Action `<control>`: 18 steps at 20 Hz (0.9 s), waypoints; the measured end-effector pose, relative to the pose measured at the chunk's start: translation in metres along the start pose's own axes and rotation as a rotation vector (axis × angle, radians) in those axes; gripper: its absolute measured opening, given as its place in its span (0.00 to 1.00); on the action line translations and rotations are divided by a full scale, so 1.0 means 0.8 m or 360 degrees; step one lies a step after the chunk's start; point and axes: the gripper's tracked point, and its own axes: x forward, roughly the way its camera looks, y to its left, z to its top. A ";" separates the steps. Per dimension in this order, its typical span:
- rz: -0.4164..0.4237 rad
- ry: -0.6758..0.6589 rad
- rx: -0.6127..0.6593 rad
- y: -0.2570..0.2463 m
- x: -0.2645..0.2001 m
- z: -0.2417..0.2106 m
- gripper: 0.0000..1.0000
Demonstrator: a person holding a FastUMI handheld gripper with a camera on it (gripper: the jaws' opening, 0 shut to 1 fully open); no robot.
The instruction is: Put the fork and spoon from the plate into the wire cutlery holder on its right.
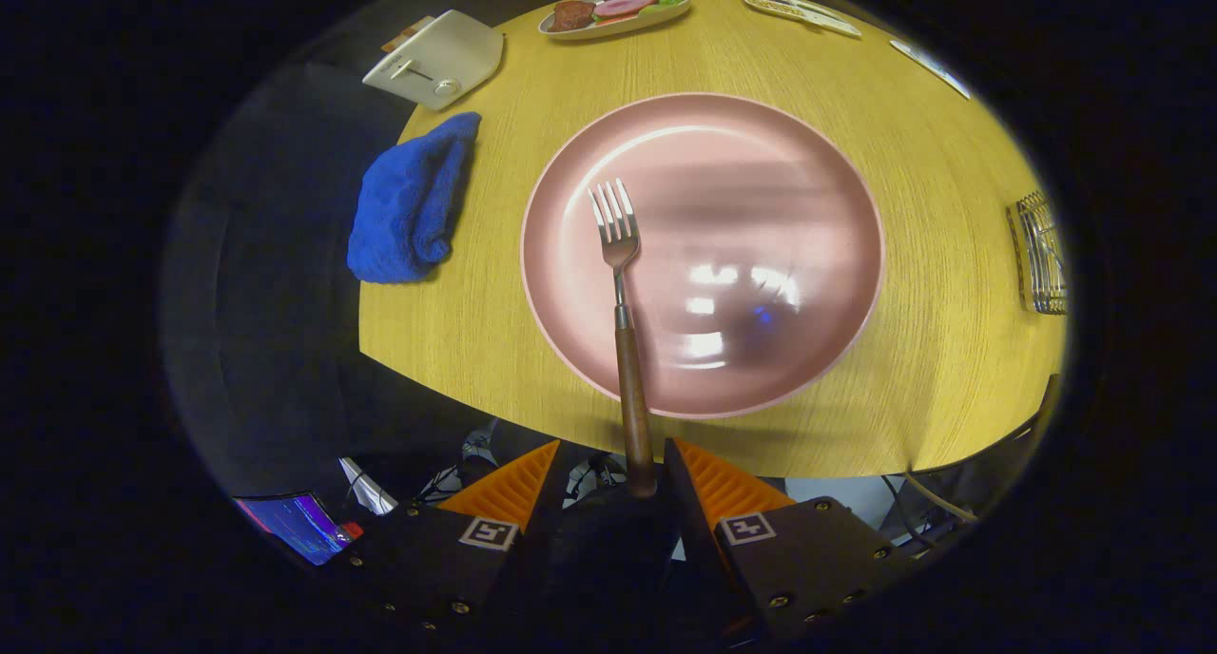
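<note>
A fork (620,283) with a brown wooden handle points away from me over the pink plate (761,160), its tines above the plate's left half. The handle's end lies between my fingers, closer to the right fingertip (708,478), and hangs past the table's near edge. My gripper (613,445) is shut on that handle end. The wire cutlery holder (1043,255) stands far to the plate's right, near the table's edge. Apart from the fork, I see only glare on the plate's surface.
On the round wooden table (951,369), a blue cloth (411,202) lies left of the plate and a white toaster (435,60) stands beyond it. A dish of food (615,9) sits at the far side, with flat items (801,12) to its right.
</note>
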 end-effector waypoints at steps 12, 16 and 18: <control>0.0008 -0.0079 0.0000 0.005 0.009 0.020 0.13; 0.0099 -0.0131 0.0067 0.008 0.002 0.028 0.04; 0.0126 -0.0160 0.0108 0.006 -0.007 0.032 0.04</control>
